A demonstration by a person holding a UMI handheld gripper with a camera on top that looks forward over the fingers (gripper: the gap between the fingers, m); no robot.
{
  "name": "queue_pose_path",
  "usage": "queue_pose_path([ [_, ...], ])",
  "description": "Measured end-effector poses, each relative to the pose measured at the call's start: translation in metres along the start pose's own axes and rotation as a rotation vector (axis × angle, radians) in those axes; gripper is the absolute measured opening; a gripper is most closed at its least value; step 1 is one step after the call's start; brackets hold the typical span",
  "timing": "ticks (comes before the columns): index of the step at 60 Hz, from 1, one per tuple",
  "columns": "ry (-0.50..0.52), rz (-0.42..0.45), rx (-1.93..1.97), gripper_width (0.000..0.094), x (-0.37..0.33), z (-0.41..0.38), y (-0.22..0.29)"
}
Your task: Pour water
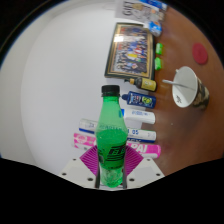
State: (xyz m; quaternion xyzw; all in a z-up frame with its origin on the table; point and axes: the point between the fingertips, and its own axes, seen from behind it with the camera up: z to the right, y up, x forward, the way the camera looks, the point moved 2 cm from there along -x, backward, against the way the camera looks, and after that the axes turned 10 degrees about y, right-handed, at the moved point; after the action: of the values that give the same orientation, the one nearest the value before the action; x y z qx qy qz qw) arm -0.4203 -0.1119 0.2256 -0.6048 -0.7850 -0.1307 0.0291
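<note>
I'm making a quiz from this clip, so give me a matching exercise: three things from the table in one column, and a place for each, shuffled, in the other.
Things:
1. green bottle
2. paper cup
3. framed picture

Places:
A. far behind the bottle, beyond the small packets
B. between the gripper fingers
C. off to the side on the brown tabletop, a straw in it

Pairs: 1-B, 2-C, 3-A

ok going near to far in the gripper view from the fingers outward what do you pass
gripper, fingers open with the green bottle standing between them → small packets lying flat just beyond it → cup with a straw → framed picture farthest back.
</note>
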Motion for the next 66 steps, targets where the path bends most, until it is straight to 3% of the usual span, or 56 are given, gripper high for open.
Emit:
queue_pose_path([
  [14, 0.097, 0.163, 0.586, 0.0295, -0.004, 0.022, 0.05],
  [25, 0.116, 0.194, 0.742, 0.0295, -0.006, 0.039, 0.055],
  [36, 0.091, 0.166, 0.745, 0.0296, -0.008, 0.04, 0.053],
  [43, 0.061, 0.126, 0.645, 0.0297, -0.009, 0.03, 0.056],
  [52, 0.022, 0.007, 0.279, 0.0296, -0.01, -0.003, 0.072],
  [66, -0.01, -0.053, -0.43, 0.0296, -0.02, -0.074, 0.166],
])
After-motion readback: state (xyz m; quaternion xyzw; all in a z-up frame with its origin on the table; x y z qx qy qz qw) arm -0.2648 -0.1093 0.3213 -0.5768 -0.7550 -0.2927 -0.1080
